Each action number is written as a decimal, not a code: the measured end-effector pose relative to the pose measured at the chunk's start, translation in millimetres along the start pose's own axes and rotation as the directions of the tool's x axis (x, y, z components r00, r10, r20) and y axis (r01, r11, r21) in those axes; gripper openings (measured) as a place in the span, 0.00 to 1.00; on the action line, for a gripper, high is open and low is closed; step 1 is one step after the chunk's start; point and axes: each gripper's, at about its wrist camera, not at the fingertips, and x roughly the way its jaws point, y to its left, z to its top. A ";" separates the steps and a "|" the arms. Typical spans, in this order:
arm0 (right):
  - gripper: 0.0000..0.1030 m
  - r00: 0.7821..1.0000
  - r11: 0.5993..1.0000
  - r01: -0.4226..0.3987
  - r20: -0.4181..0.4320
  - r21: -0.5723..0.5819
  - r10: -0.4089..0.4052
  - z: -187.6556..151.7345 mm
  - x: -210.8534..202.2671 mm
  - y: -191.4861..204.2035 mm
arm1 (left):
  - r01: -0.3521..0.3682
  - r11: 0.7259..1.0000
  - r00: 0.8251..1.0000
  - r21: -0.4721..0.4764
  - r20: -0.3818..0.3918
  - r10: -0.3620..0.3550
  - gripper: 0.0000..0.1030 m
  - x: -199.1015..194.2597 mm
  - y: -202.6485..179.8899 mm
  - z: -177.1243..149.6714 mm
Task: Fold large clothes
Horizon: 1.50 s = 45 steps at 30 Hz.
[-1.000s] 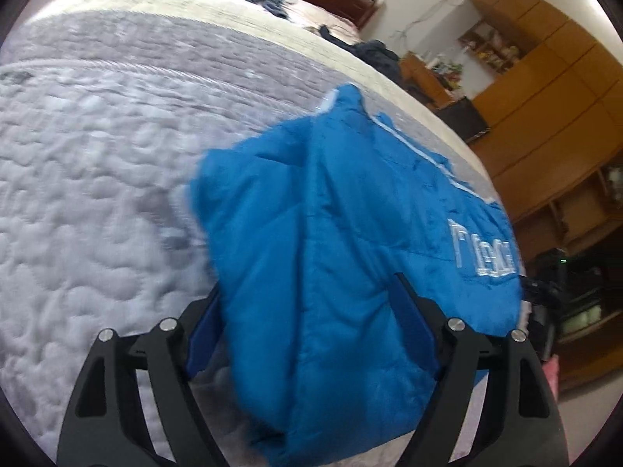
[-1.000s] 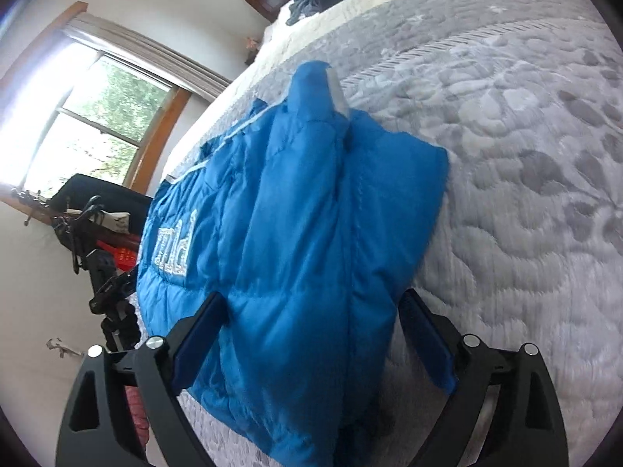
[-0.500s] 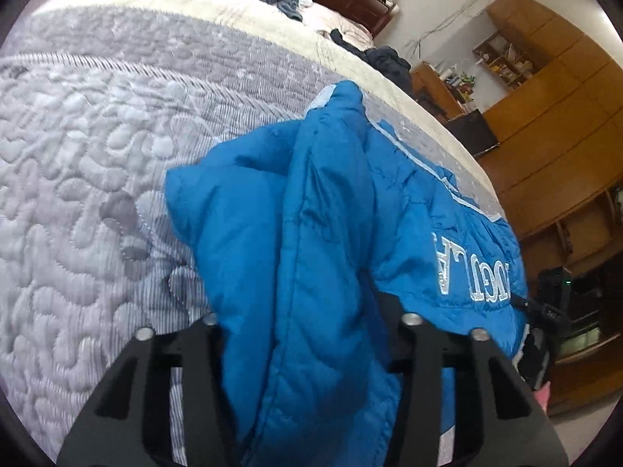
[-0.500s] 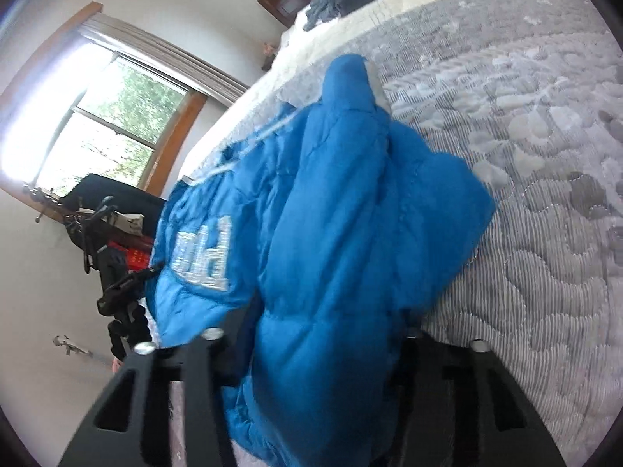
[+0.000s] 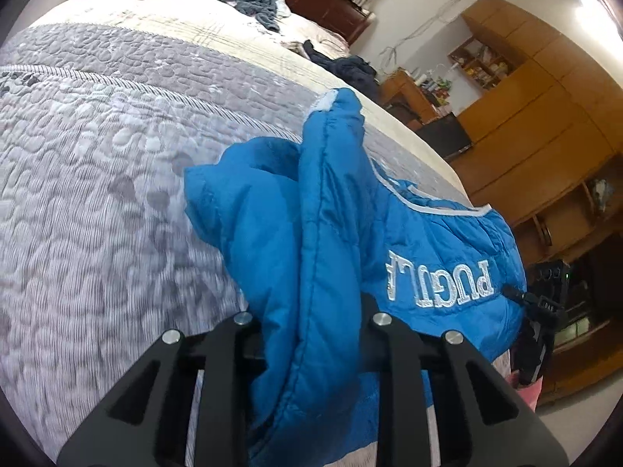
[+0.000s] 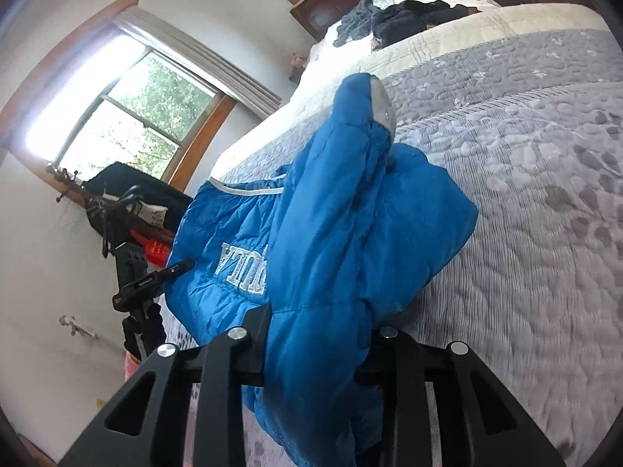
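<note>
A blue padded jacket with white lettering lies partly folded on the grey quilted bed. My left gripper is shut on a thick fold at the jacket's near edge and holds it raised off the quilt. In the right wrist view the same blue jacket bunches up between the black fingers, and my right gripper is shut on the near edge too. A sleeve end with a grey cuff sticks up at the far side. The fingertips of both grippers are buried in fabric.
Dark clothes lie heaped near the wooden headboard and more dark clothes on the pillows. Wooden cabinets stand past the bed. A black tripod with a device stands below a window.
Both grippers went from open around the jacket's edge to shut on it. The gripped edge has lifted and the jacket bunches higher, showing more of the lettering.
</note>
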 end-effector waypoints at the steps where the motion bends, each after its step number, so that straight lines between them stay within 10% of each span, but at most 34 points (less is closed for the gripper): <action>1: 0.28 1.000 1.000 0.005 -0.005 -0.007 -0.005 -7.6 -6.2 3.7 | 0.007 1.000 1.000 0.007 -0.006 -0.007 0.22 -5.8 -2.8 -9.8; 16: 0.30 0.996 0.997 0.068 -0.055 -0.037 -0.070 -125.2 -58.0 29.4 | -0.005 0.999 0.998 0.054 -0.064 0.009 0.28 -47.7 -4.7 -136.0; 31: 0.46 0.996 0.993 0.059 -0.069 0.099 -0.052 -134.0 -16.0 -44.2 | 0.001 0.998 1.000 0.062 -0.017 0.000 0.58 -20.7 22.4 -140.1; 45: 0.75 0.948 0.949 0.311 0.085 -0.045 -0.307 -98.6 -76.8 3.1 | -0.155 0.974 0.980 0.165 0.150 0.130 0.59 -86.3 -7.0 -108.7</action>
